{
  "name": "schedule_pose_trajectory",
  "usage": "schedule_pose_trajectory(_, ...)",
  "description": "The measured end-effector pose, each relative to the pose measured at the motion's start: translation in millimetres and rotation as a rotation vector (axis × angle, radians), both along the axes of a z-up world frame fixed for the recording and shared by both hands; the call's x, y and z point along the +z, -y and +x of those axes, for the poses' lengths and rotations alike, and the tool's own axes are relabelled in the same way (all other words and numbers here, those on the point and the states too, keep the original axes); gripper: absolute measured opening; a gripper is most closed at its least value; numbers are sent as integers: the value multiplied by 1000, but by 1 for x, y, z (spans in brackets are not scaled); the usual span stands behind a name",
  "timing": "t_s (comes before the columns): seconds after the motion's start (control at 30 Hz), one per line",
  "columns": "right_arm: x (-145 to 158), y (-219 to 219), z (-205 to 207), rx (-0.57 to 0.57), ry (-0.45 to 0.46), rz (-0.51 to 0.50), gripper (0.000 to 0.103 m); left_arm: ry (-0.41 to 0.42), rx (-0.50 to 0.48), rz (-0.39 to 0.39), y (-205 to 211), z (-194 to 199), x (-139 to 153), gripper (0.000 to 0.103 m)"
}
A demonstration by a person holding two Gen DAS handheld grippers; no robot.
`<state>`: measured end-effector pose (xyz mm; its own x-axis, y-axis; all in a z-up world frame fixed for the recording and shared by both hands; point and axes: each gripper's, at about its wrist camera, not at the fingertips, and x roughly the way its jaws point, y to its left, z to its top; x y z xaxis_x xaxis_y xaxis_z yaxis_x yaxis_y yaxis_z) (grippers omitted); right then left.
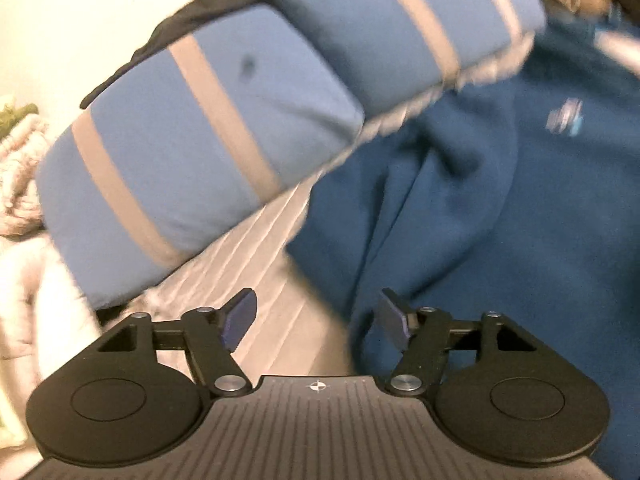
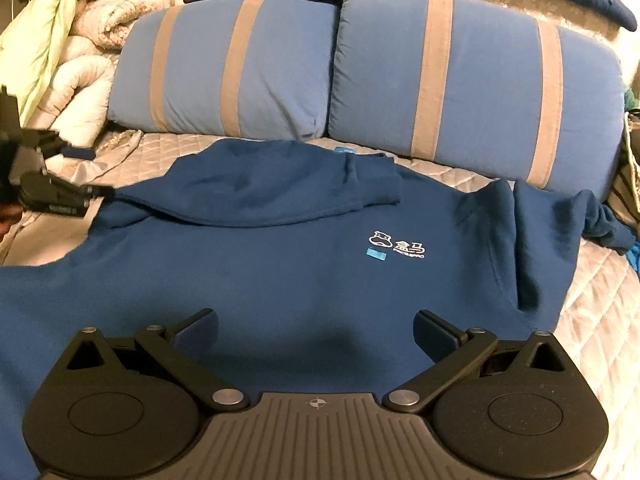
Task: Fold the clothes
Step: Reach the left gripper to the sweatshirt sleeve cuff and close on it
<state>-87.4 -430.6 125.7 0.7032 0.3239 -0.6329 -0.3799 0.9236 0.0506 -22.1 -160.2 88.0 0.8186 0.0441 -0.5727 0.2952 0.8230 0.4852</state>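
— Where's the sweatshirt (image 2: 280,264)?

— Flat on the quilt (image 2: 600,320) in front of the two pillows (image 2: 472,64), logo (image 2: 396,246) up. One sleeve (image 2: 312,184) lies folded across the chest.

— Your grippers?

— My left gripper (image 1: 316,320) is tilted at the sweatshirt's edge, jaws parted, nothing between them. My right gripper (image 2: 316,328) hangs over the hem, jaws wide and empty.
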Motion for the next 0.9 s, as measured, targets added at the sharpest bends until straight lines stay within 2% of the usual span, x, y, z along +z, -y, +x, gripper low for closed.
schedule_pose_trajectory(0.1, 0, 1, 0, -2, -1, 13, 103, -19, -35, -151, 14, 6, 17, 67)
schedule_pose_trajectory(0.17, 0, 2, 0, -7, 2, 24, 103, -28, -57, -179, 32, 13, 17, 67)
schedule_pose_trajectory(0.4, 0, 11, 1, -15, -9, 85, 103, -55, -219, -86, 108, 25, -20, 67)
schedule_pose_trajectory(0.5, 0, 12, 2, -22, -15, 97, 103, -70, -298, -20, 133, 27, -40, 62)
schedule_pose_trajectory(0.57, 0, 11, 2, -15, -15, 96, 103, -82, -345, 47, 146, 29, -55, 51)
schedule_pose_trajectory(0.63, -1, 9, 2, -5, -15, 88, 103, -74, -366, 147, 157, 31, -70, 47)
schedule_pose_trajectory(0.7, -1, 8, 3, -2, -16, 82, 103, -78, -387, 191, 163, 35, -81, 41)
schedule_pose_trajectory(0.8, -3, 7, 4, 0, -20, 82, 103, -110, -363, 218, 166, 47, -91, 22)
schedule_pose_trajectory(0.87, -3, 7, 5, 0, -23, 81, 103, -138, -315, 188, 162, 57, -88, 7)
schedule_pose_trajectory(0.9, -3, 7, 5, -1, -22, 81, 103, -151, -288, 168, 159, 61, -85, 7)
